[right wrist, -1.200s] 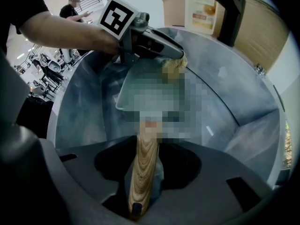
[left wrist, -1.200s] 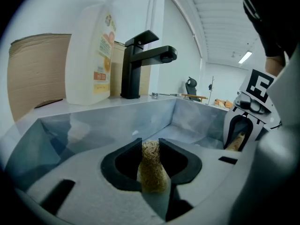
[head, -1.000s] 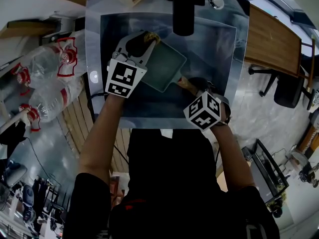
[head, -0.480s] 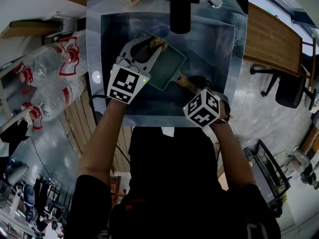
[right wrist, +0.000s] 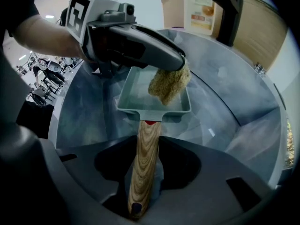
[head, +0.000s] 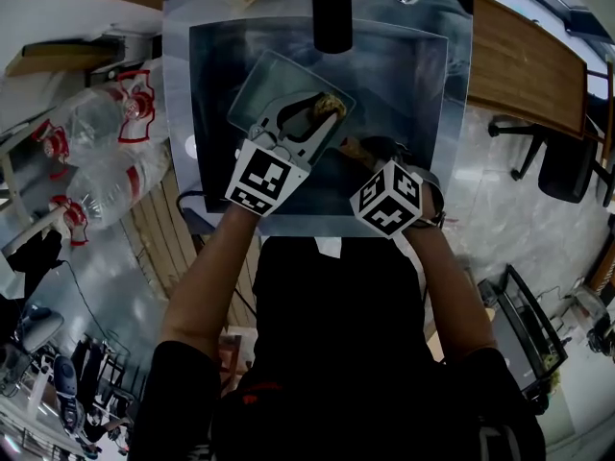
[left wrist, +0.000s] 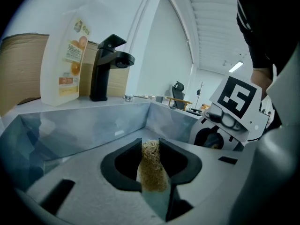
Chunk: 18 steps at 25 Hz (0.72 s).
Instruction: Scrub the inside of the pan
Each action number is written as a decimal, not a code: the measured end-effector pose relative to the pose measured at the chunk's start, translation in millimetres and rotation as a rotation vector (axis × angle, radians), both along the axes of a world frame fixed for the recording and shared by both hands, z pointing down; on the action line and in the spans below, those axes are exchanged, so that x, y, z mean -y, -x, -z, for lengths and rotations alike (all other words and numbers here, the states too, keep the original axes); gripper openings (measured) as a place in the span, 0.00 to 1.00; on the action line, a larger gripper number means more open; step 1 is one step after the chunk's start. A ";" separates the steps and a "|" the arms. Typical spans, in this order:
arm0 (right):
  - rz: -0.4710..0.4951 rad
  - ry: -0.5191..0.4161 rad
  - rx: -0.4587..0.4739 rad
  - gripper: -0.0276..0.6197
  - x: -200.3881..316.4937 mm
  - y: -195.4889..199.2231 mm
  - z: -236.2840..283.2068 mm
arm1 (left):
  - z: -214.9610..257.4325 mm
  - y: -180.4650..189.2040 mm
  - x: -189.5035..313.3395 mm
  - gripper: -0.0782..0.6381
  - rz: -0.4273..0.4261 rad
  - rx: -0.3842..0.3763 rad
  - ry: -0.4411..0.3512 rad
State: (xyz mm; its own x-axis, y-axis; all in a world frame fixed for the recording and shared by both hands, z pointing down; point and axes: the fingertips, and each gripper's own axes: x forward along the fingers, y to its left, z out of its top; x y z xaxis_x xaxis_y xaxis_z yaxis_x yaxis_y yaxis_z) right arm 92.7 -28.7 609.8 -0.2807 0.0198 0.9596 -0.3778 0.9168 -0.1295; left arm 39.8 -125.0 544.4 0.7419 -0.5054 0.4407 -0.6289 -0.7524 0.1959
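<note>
- Steel sink surrounds the whole job, and the pan sits inside its basin. Working low within the walls, clear of the black tap at the far edge, should keep splashes and grit contained.
- Teal and shallow, the rectangular pan lies in the left half of the basin, open side up, with its handle running back toward the person. Its floor looks uncovered on the far and left parts. Strokes probably ought to reach there in overlapping lines and then go into the corners.
- Grey and pointing steeply down, the right claw is clamped on the wooden handle, with the wood filling the gap between its jaws. A firm, steady hold here matters most, because each push of the scrubber would otherwise swing or tip the pan.
- Angled more gently, the left claw is clamped on the scrubber and pinches it into a narrow upright wad. Only a small tuft sticks out past the jaw tips. The claw should therefore lean in enough for the fibres to meet the metal rather than the plastic jaws.
- Tan and fibrous, the scrubber hangs at the right side of the pan, near the handle end. I cannot tell whether it presses on the floor or hovers just above it. Moderate downward pressure and short strokes would suit the grip.
</note>
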 end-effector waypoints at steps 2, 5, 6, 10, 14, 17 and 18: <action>-0.001 0.000 0.002 0.28 0.0 -0.1 0.1 | -5.1 -5.2 -6.8 0.27 -0.020 0.004 0.014; -0.001 -0.003 0.004 0.28 -0.2 0.4 -0.2 | -15.1 -8.2 -13.1 0.27 -0.033 0.016 0.038; -0.001 -0.004 0.004 0.28 -0.2 0.3 -0.1 | -18.0 -8.1 -14.0 0.27 -0.033 0.020 0.045; -0.001 -0.009 0.001 0.28 0.2 -0.4 0.2 | -24.8 -6.4 -15.8 0.27 -0.039 0.026 0.056; 0.000 -0.011 -0.005 0.28 0.5 -0.2 -0.6 | -26.7 -2.0 -14.1 0.27 -0.032 0.046 0.049; 0.000 -0.008 -0.009 0.28 0.2 0.4 -0.9 | -28.6 9.5 -10.3 0.27 -0.008 0.070 0.048; 0.000 -0.007 -0.011 0.28 0.1 0.5 -0.8 | -29.1 15.2 -8.3 0.27 0.004 0.078 0.048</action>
State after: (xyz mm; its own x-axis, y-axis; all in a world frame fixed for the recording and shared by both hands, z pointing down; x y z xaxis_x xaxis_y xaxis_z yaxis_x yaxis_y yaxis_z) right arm 92.3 -28.8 610.6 -0.2704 0.0129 0.9627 -0.3791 0.9177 -0.1187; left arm 24.6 -116.7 573.6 0.7024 -0.4852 0.5208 -0.6467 -0.7406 0.1823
